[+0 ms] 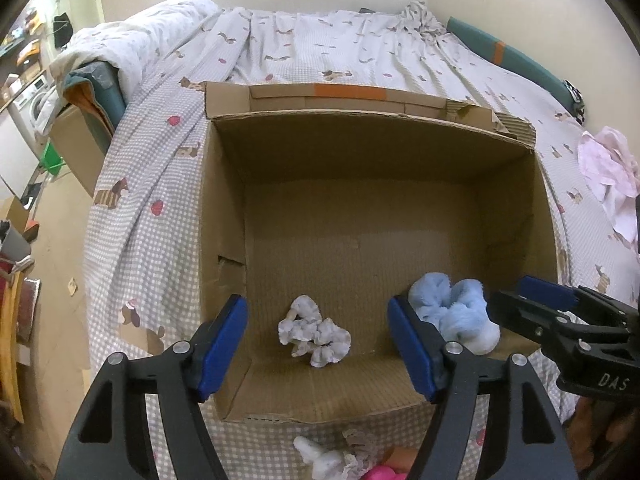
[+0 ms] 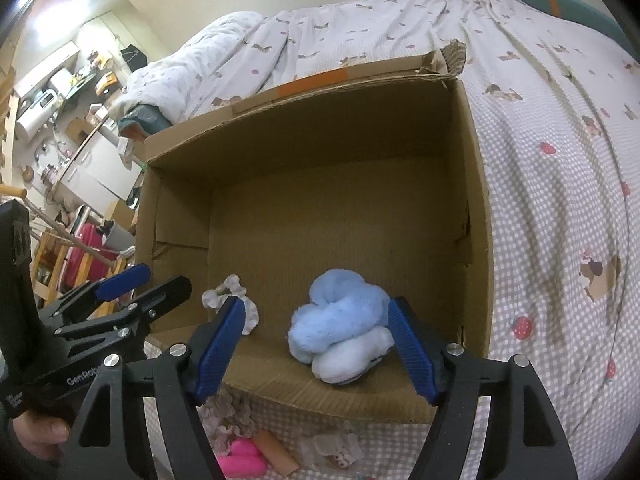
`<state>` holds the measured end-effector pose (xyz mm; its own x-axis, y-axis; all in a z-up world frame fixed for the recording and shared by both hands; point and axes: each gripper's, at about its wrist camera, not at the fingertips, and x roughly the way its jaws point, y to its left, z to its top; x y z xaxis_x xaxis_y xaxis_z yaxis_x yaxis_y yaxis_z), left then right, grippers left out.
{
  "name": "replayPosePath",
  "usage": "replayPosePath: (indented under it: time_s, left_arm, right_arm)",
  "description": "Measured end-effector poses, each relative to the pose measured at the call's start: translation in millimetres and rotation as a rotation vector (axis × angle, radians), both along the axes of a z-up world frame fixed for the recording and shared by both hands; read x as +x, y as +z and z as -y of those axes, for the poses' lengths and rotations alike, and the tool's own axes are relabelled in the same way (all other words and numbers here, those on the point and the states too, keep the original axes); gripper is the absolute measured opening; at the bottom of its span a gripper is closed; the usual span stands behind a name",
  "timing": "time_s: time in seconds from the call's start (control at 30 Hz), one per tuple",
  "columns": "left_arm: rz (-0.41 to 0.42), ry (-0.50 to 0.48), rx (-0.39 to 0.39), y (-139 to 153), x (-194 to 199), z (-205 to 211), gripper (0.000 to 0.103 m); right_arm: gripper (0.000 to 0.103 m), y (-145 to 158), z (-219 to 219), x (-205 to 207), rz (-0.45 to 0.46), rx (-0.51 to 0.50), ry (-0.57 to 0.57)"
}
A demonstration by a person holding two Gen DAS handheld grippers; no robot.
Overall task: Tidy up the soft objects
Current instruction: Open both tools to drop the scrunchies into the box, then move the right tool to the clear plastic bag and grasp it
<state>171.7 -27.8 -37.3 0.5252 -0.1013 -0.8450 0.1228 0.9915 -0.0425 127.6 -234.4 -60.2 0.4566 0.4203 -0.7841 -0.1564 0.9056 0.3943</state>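
- The left gripper [image 1: 318, 344] has its blue fingers [image 1: 224, 344] spread wide, holding nothing.
- A little white frilly cloth [image 1: 314, 334] lies between them on the floor of the cardboard box [image 1: 224, 208].
- At 3 o'clock from it sits the fluffy blue toy [image 2: 340, 332].
- The right gripper [image 2: 316, 344] is wide open around the toy, not squeezing it.

Matt corrugated cardboard box [image 1: 400, 144] (fluffy socks [image 2: 340, 332])
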Motion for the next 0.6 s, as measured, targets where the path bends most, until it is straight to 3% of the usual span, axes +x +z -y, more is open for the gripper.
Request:
replayPosePath:
  time_s: [0.6]
  left_arm:
    - [0.008, 0.078, -0.027, 23, -35, -27, 0.07]
  right_arm:
    - [0.078, 23, 10, -35, 0.043, -0.036, -0.015]
